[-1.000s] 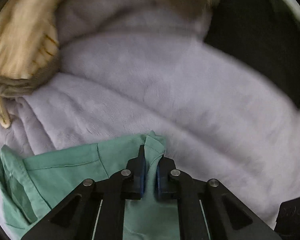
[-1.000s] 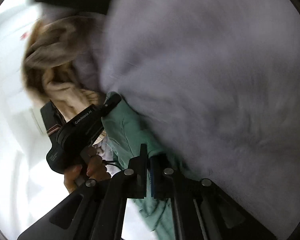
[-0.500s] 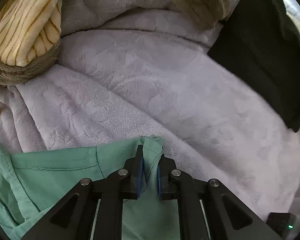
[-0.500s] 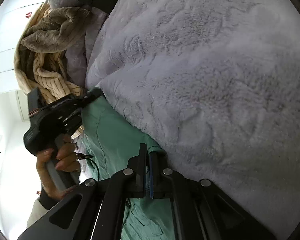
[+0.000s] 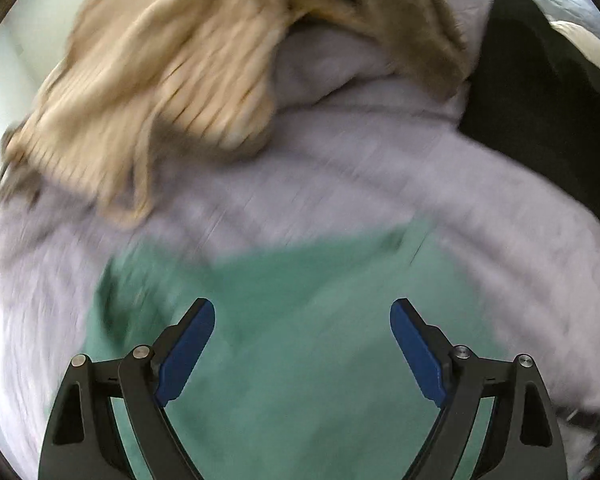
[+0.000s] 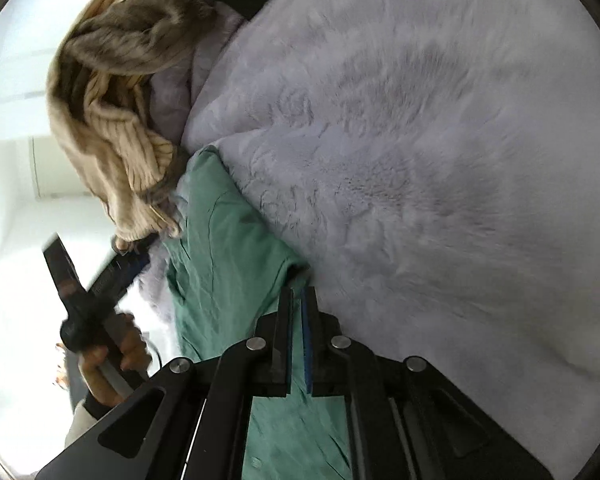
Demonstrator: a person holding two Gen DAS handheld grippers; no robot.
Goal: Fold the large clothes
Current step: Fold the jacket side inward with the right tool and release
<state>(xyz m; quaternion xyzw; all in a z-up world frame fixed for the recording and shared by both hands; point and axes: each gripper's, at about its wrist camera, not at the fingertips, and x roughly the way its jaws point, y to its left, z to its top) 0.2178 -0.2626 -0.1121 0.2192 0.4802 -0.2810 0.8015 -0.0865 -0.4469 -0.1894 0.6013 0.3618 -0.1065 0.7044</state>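
Left gripper jaws have just been opening, wide and empty over the green shirt. Right gripper remains nearly closed, pinching the shirt's edge; release it low onto the grey fleece blanket to keep the fold flat

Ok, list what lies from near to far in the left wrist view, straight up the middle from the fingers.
Left hand-held gripper, jaws wide open with nothing between them → green shirt → pale lilac fleece blanket → cream ribbed knit at the top, blurred.
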